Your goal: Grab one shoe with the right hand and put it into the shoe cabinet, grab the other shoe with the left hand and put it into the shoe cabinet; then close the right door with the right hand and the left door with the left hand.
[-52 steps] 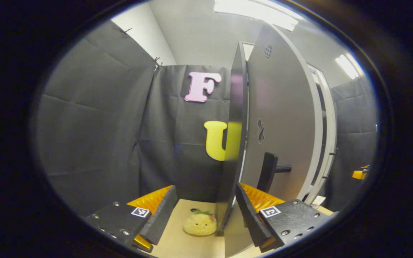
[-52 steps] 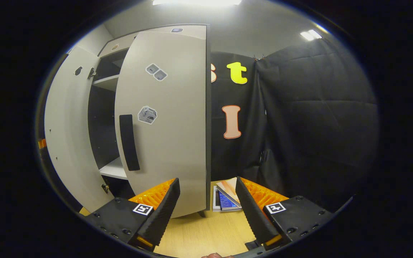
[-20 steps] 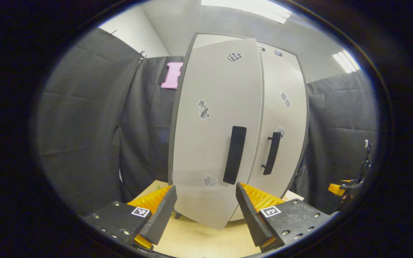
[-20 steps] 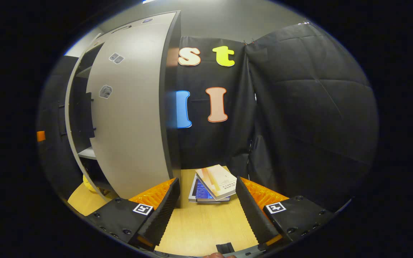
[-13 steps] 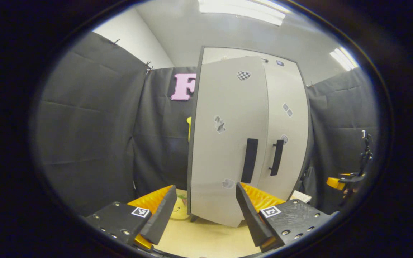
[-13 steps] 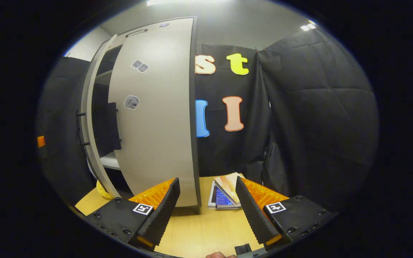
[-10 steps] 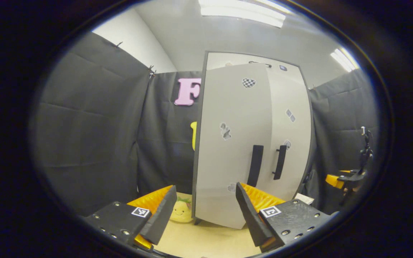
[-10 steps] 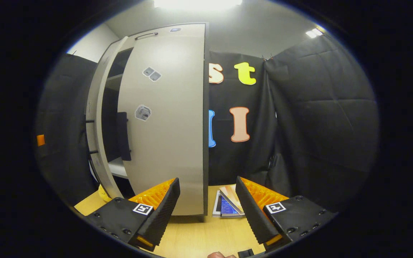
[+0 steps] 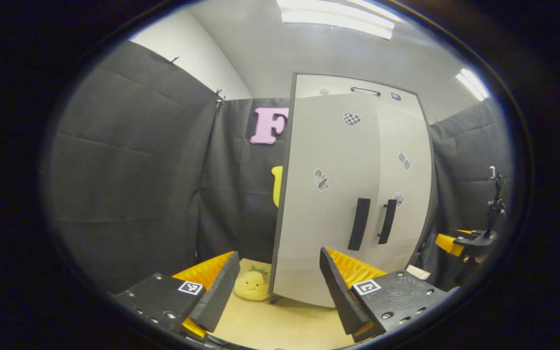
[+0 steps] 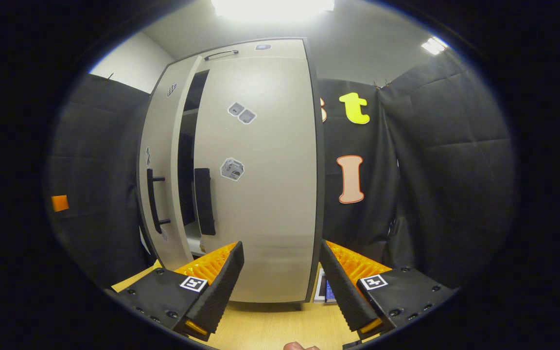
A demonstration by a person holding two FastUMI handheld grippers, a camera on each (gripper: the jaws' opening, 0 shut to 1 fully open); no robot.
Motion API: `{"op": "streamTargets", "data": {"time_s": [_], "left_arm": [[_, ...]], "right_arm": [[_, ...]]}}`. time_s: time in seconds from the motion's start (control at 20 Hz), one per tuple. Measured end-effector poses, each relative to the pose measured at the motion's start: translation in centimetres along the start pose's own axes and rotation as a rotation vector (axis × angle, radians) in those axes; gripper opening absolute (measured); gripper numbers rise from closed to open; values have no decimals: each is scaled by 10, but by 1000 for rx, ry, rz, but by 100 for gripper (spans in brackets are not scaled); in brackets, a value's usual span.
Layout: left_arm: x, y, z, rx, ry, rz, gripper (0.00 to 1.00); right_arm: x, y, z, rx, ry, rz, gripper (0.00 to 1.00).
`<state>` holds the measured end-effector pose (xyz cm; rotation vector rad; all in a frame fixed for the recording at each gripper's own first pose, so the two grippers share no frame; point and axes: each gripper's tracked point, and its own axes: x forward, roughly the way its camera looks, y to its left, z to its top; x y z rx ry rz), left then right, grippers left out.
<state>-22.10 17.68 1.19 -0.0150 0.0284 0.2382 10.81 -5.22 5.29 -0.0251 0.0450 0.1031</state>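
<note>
Tongs in both my hands gape apart, gripping nothing — left gripper [image 9: 278, 287], right gripper [image 10: 282, 287]. Ahead, the shoe cabinet [image 10: 260, 170] has its left door [image 9: 328, 204] nearly shut, its right door [image 10: 265, 194] ajar — the dark gap hides both shoes.

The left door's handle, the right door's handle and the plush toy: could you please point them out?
left door's handle [image 9: 358, 224], left gripper view, mid bar.
right door's handle [image 10: 204, 201], right gripper view, mid bar.
plush toy [image 9: 252, 286], left gripper view, its face.
</note>
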Motion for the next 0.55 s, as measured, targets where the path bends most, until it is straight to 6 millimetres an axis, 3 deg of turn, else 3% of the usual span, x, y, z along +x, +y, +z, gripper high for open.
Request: {"op": "streamTargets", "data": {"time_s": [0.3, 0.55], "left_arm": [[-6, -2, 7, 46, -6, -3, 93], [-6, -5, -9, 49, 35, -1, 93]], "right_arm": [[4, -5, -5, 41, 17, -9, 98], [5, -22, -9, 39, 20, -41, 98]]}}
